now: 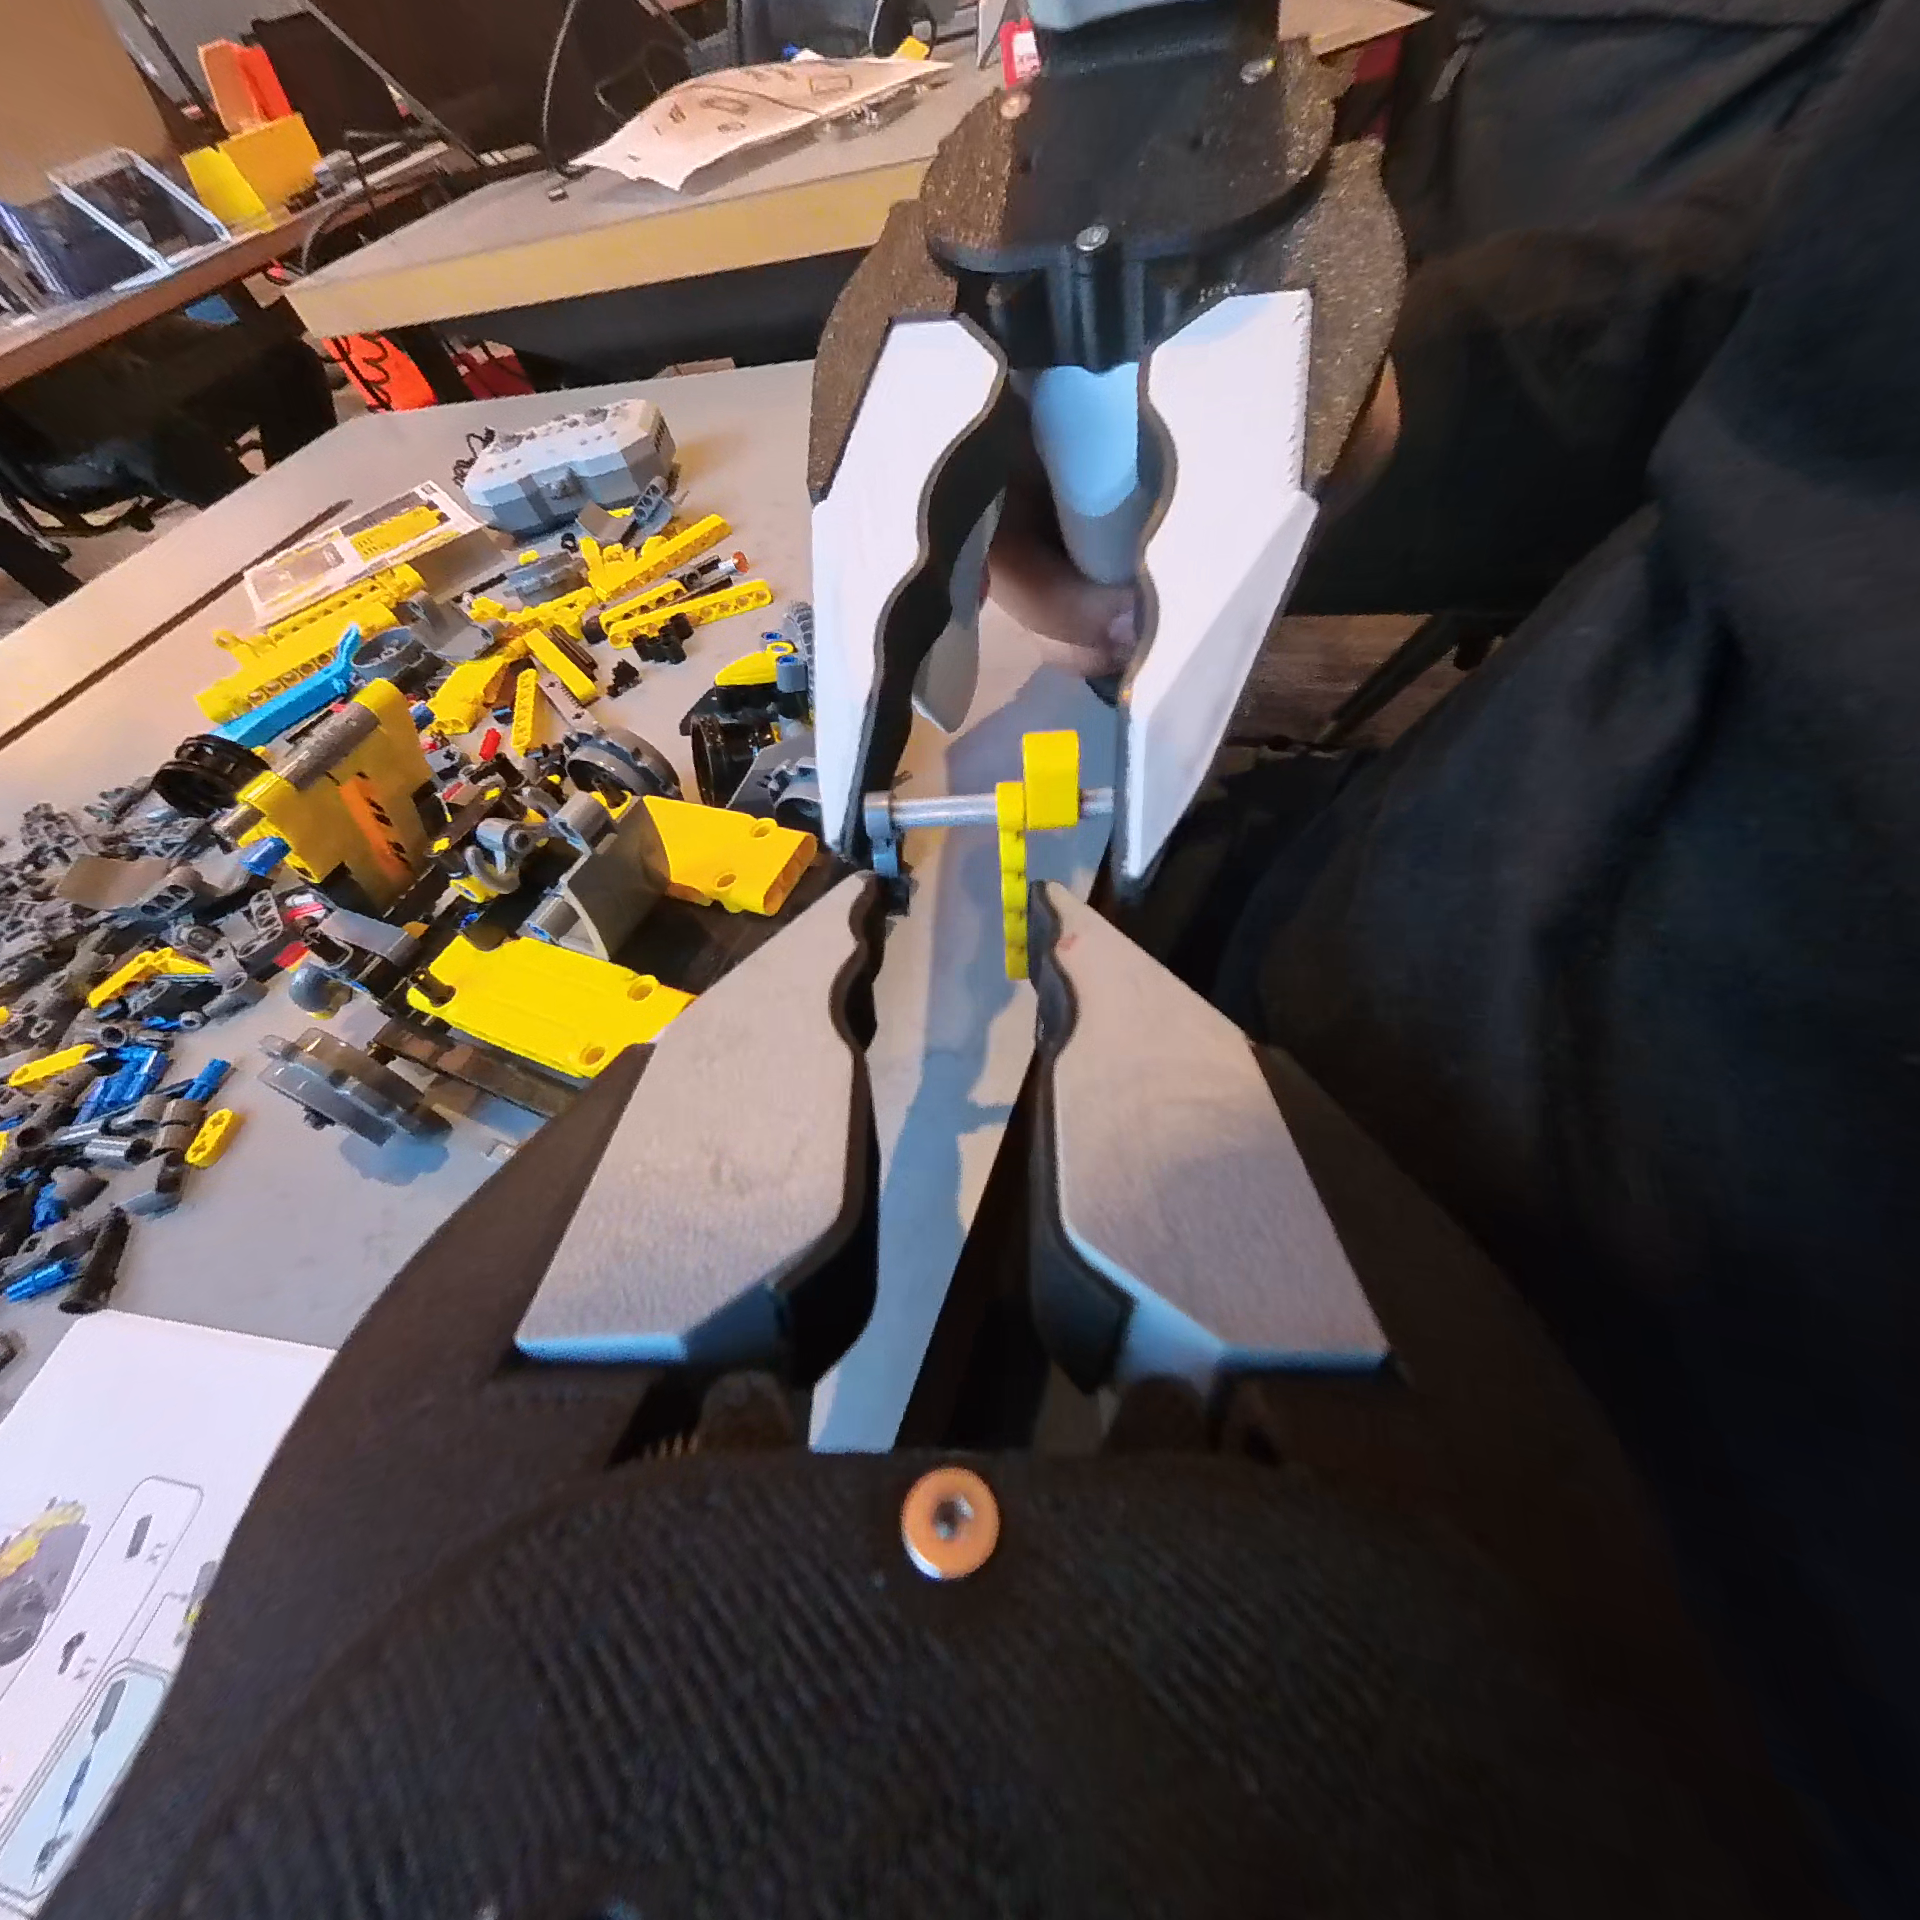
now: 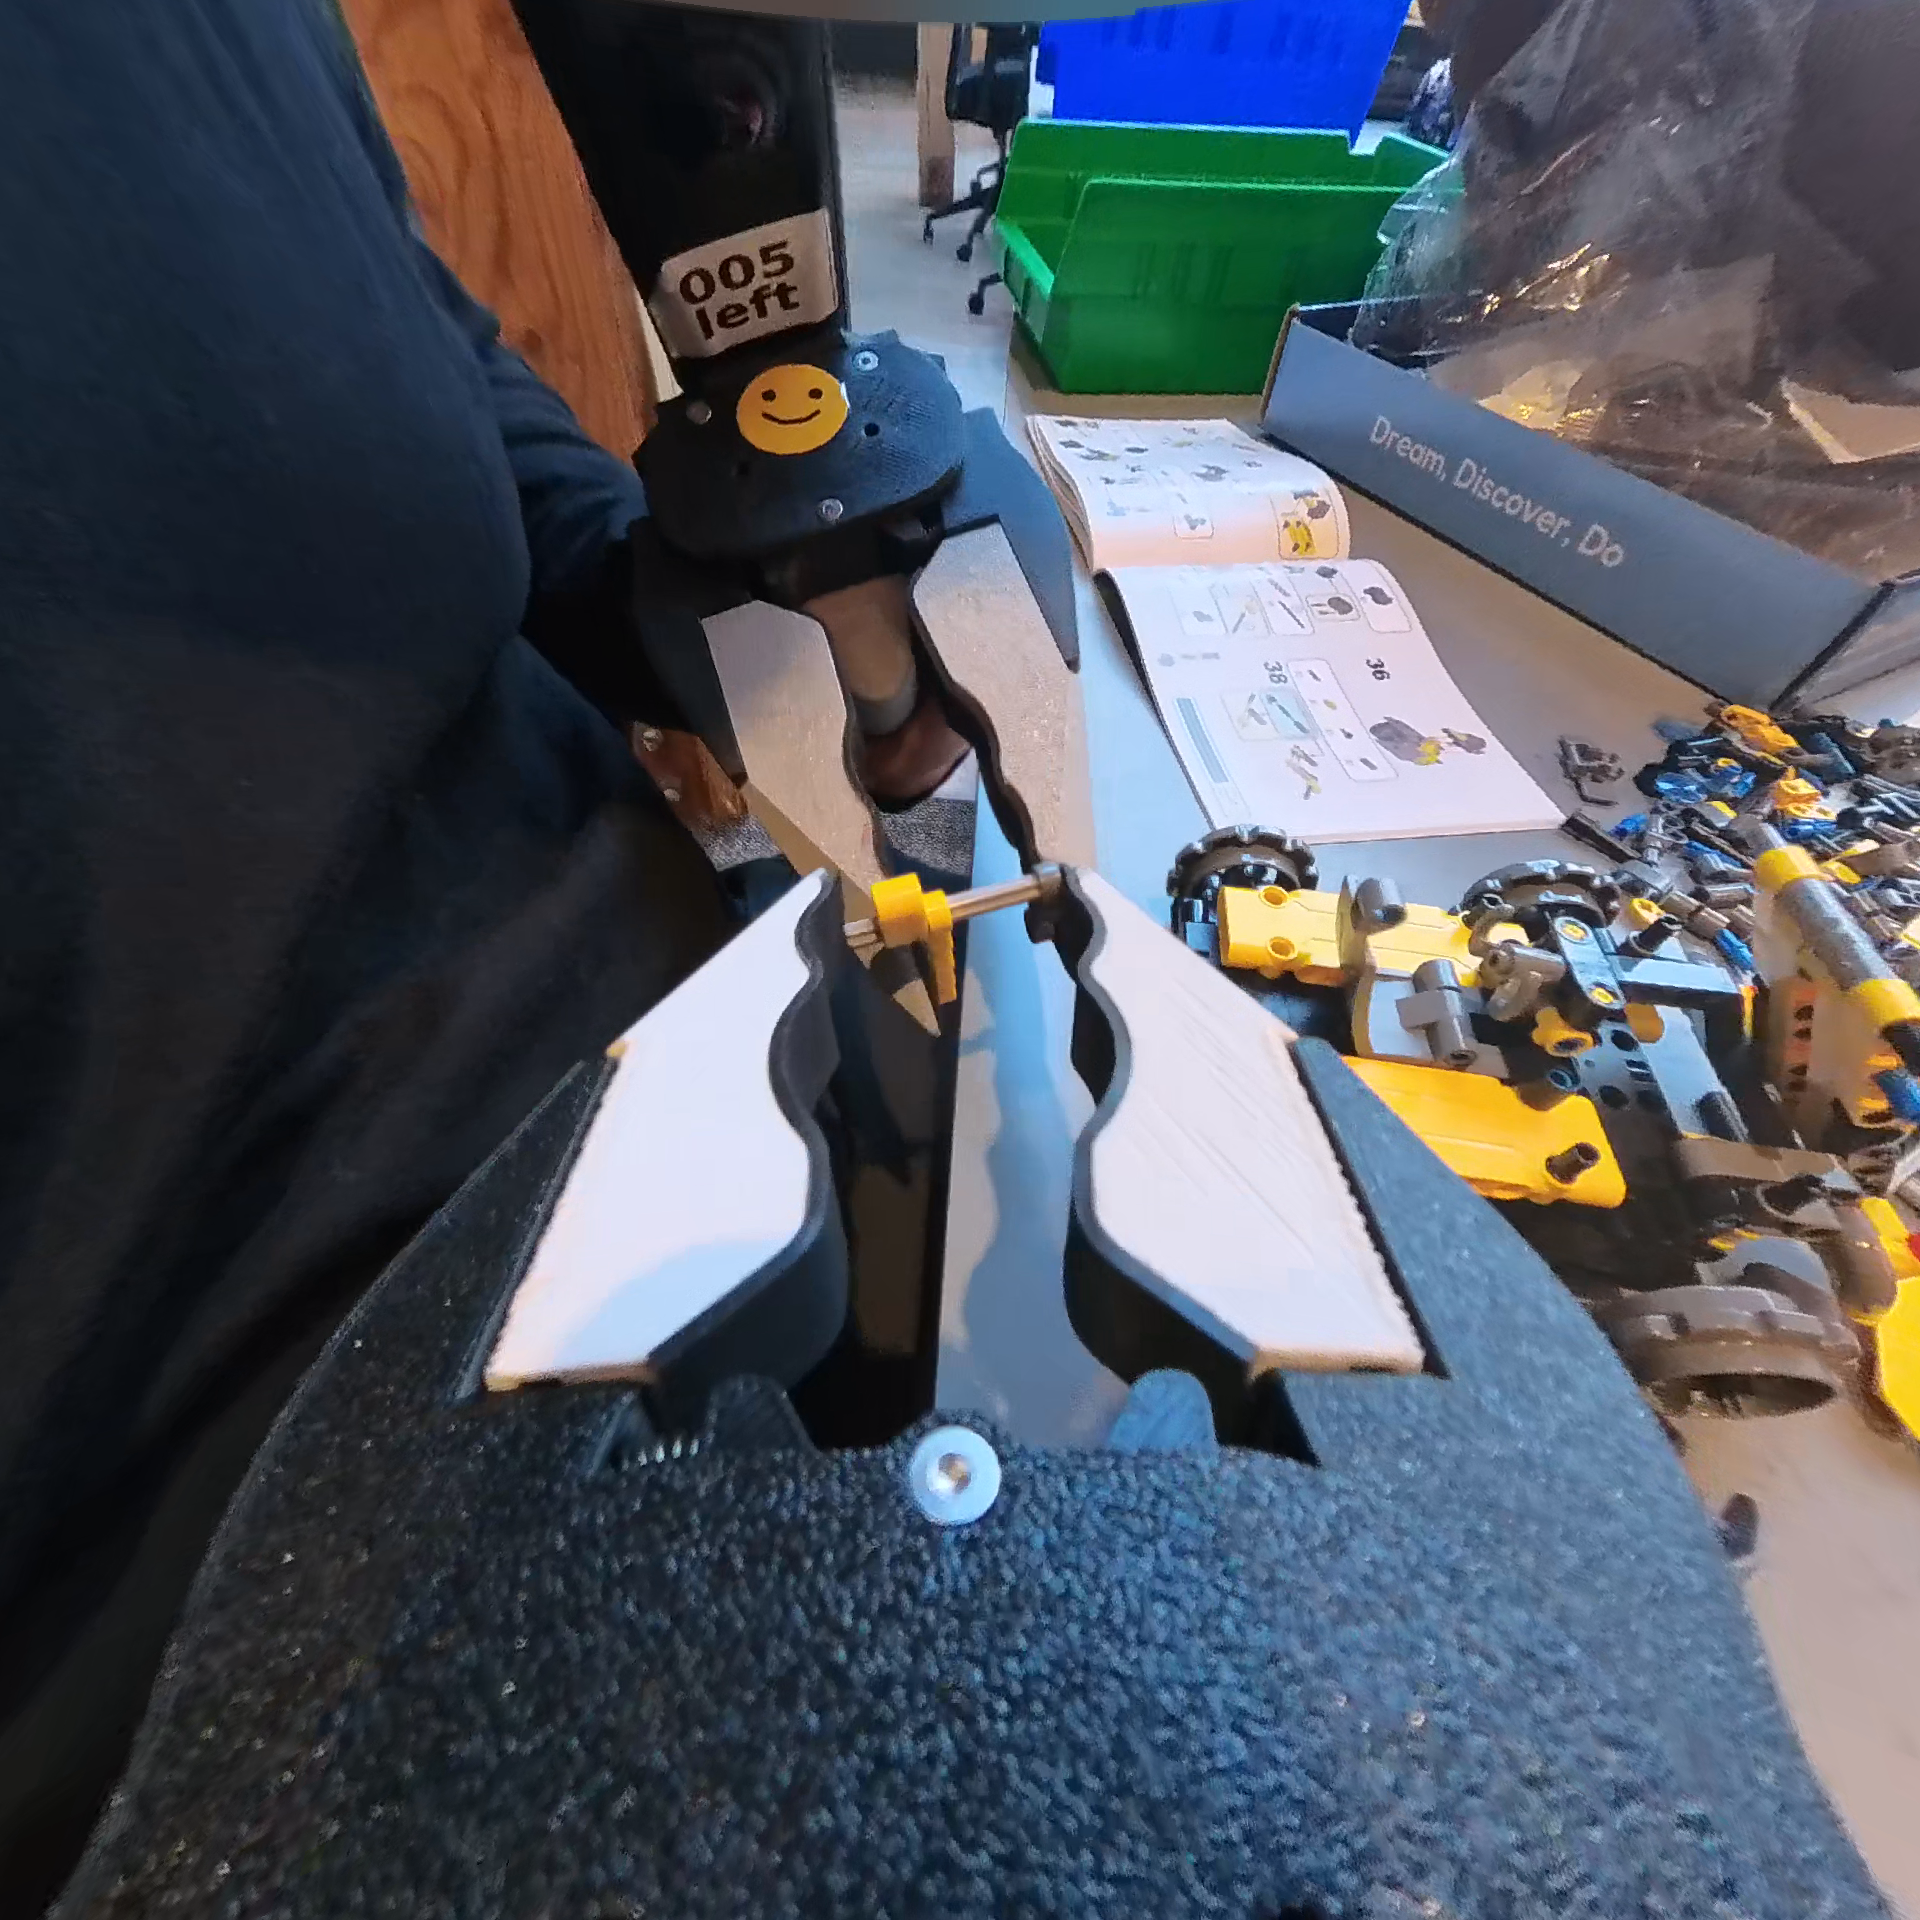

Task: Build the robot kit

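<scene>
A short grey axle [image 1: 945, 808] carries a yellow beam [image 1: 1013, 894] and a yellow piece [image 1: 1049, 774], with a grey connector [image 1: 885, 857] at one end. It is held in the air over the table edge. My right gripper [image 1: 982, 842] comes in from above and pinches the axle end to end; in its own view [image 2: 954, 888] the axle [image 2: 987, 899] spans its tips. My left gripper [image 1: 958, 899] has one tip against the grey connector and the other against the yellow beam. It also shows in the right wrist view [image 2: 982, 940].
A spread of yellow, black and blue building parts [image 1: 416, 831] covers the grey table [image 1: 312, 1226]. A partly built yellow vehicle [image 2: 1455, 987] lies to the right. Open instruction booklets [image 2: 1330, 707], a grey box [image 2: 1558, 540] and green bins [image 2: 1195, 260] are beyond. A person in dark clothing [image 1: 1662, 935] is close. Only a small space, under 4 cm, lies between the two pairs of fingers.
</scene>
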A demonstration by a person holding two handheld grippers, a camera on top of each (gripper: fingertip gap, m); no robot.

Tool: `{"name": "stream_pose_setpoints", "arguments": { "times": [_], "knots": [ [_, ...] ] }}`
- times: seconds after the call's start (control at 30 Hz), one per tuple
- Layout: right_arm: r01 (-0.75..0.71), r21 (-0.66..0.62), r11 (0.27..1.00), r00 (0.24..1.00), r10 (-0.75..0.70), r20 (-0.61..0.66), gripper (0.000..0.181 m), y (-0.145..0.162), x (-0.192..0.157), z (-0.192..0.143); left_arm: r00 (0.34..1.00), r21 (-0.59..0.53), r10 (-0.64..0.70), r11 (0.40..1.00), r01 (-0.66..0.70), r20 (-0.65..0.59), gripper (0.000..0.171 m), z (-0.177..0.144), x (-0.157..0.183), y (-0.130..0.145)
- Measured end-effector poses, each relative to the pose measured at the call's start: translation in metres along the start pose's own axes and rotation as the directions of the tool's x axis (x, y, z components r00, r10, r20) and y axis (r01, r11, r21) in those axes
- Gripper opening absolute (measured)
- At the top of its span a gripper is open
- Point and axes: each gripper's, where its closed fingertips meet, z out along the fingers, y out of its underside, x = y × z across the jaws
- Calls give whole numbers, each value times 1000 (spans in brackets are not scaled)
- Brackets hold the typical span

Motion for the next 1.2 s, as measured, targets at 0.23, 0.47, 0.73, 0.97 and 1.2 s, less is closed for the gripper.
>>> {"name": "stream_pose_setpoints", "arguments": {
  "times": [0.23,0.47,0.73,0.97,1.2],
  "knots": [
    [20,-31,999,1000,-20,-11,42,4,0,0,1000,1,-15,1000,15,-16,23,0,1,2],
    [19,-20,1000,1000,-19,-3,42,3,-1,-2,999,20,-39,999,40,-36,23,0,2,0],
    [-14,13,1000,1000,15,-21,42,-1,3,0,999,47,-31,998,31,18,25,-2,-4,-5],
    [-10,19,1000,1000,10,-17,42,-2,2,0,1000,47,-25,999,24,15,23,-4,-3,-6],
    [5,53,999,1000,-6,22,41,-8,1,-11,1000,58,-10,998,11,-20,23,-5,2,-7]
  ]
}}
